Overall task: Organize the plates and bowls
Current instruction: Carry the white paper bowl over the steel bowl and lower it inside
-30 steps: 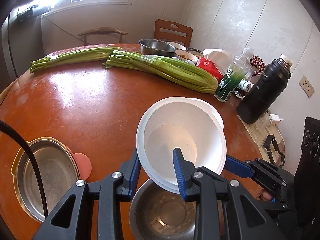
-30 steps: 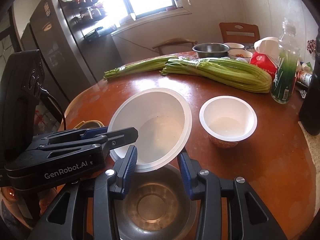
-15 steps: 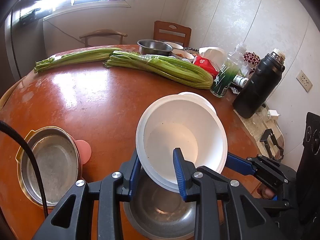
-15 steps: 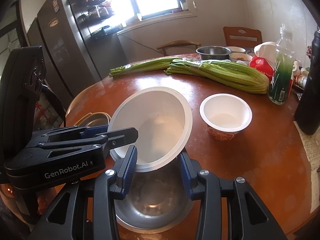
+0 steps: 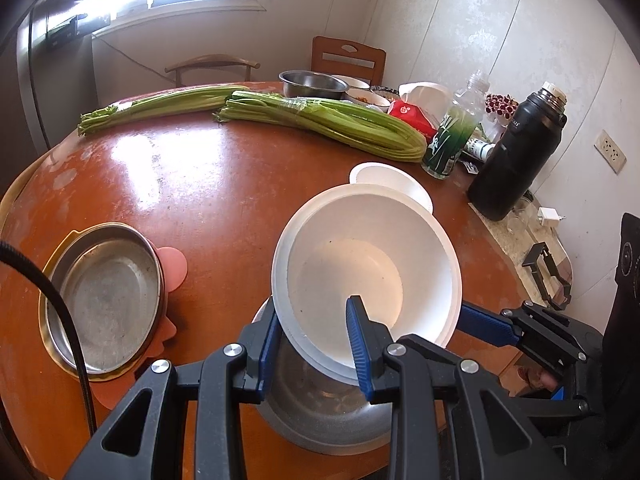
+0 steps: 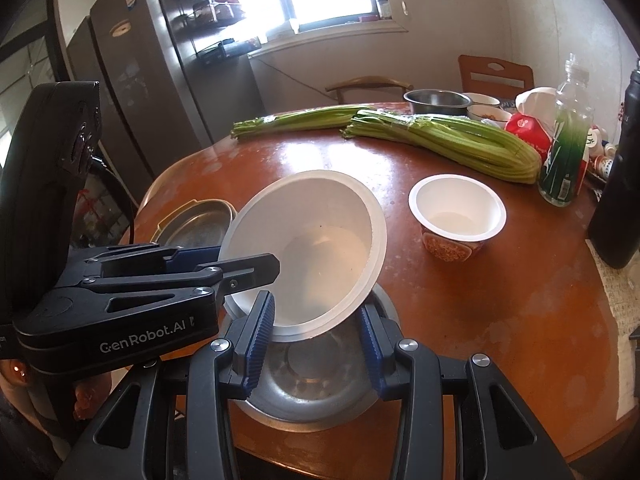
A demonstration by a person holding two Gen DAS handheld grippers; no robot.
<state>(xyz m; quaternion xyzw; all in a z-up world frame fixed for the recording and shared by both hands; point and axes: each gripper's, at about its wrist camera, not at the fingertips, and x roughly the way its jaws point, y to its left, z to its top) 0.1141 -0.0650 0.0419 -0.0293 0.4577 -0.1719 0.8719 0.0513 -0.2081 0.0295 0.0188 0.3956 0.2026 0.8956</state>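
Note:
A large white bowl (image 5: 360, 264) hangs tilted above a steel bowl (image 5: 320, 416) at the table's near edge. My left gripper (image 5: 314, 344) is shut on the white bowl's near rim, one finger inside and one outside. In the right wrist view the white bowl (image 6: 316, 248) sits over the steel bowl (image 6: 308, 384). My right gripper (image 6: 318, 344) is open, its fingers either side of the white bowl's lower rim, above the steel bowl. A small white cup bowl (image 6: 456, 216) stands to the right. A steel pan (image 5: 104, 296) lies at the left.
Two celery bunches (image 5: 328, 124) lie across the far table. A green bottle (image 5: 452, 140), a black flask (image 5: 516, 152), a red carton (image 5: 412, 116) and a far steel bowl (image 5: 312, 84) stand at the back right. A fridge (image 6: 160, 92) stands left.
Both grippers and the white bowl have risen and drawn back; the steel bowl shows lower and further from the white bowl. The left gripper's hold is unchanged.

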